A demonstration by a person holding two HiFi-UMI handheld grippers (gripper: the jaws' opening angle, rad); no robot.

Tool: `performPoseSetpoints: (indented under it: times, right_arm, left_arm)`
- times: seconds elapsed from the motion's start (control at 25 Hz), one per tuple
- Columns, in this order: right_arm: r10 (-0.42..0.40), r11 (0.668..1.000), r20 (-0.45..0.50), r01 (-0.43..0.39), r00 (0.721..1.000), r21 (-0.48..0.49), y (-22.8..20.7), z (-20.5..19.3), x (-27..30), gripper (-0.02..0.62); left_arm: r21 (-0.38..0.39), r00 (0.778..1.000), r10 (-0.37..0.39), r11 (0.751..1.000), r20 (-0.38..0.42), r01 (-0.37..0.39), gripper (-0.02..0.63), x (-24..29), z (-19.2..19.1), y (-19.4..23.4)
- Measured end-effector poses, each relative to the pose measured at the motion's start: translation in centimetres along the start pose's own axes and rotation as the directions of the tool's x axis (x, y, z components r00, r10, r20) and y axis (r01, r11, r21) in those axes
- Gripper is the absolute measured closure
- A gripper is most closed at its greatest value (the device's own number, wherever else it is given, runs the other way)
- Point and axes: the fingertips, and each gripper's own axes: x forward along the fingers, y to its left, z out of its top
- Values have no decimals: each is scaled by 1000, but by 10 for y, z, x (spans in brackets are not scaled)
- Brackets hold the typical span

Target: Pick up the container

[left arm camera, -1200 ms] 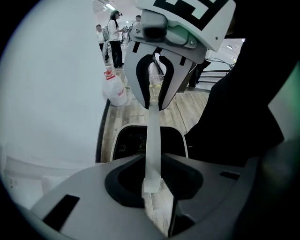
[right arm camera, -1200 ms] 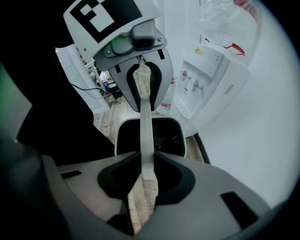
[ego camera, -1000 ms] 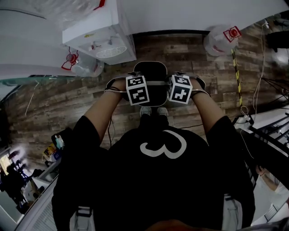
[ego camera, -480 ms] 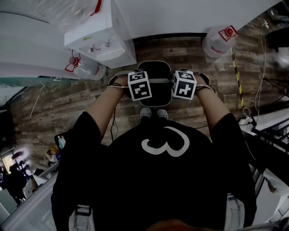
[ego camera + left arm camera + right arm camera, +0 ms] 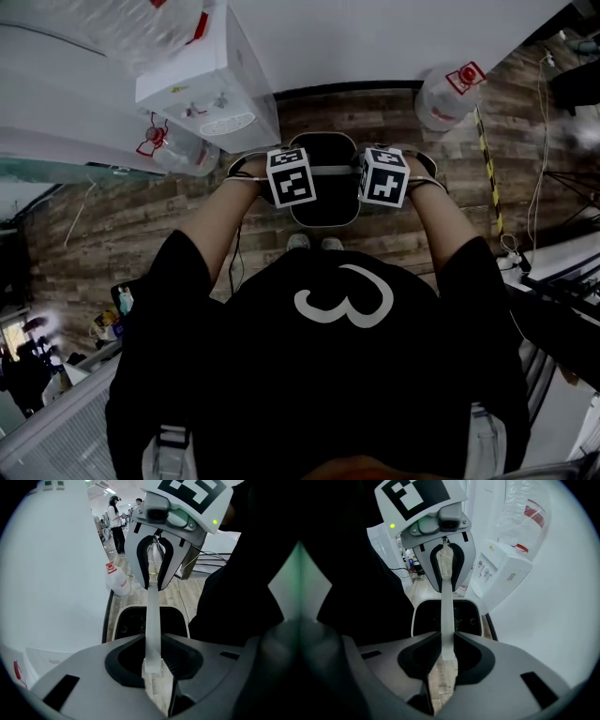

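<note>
One dark container (image 5: 323, 202); rounded corners, pale rim, pale handle (image 5: 333, 171)

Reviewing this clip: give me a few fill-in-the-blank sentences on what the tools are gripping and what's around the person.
1. The left tool and the right tool are both shut on the container's flat ____.
2. The floor under the container is made of ____ planks.
3. The white water dispenser stands on the person's ____ side.

Missing words: handle; wooden; left.
</note>
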Motion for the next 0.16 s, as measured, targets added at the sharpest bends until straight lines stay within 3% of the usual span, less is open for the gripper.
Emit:
performPoseSetpoints:
  times: [0.16]
  right_arm:
    - [6, 1000, -2, -6, 1000, 3, 4, -6, -8, 502]
  left_arm:
    - [11, 1000, 2, 1000, -4, -2, 503, -3, 10, -3]
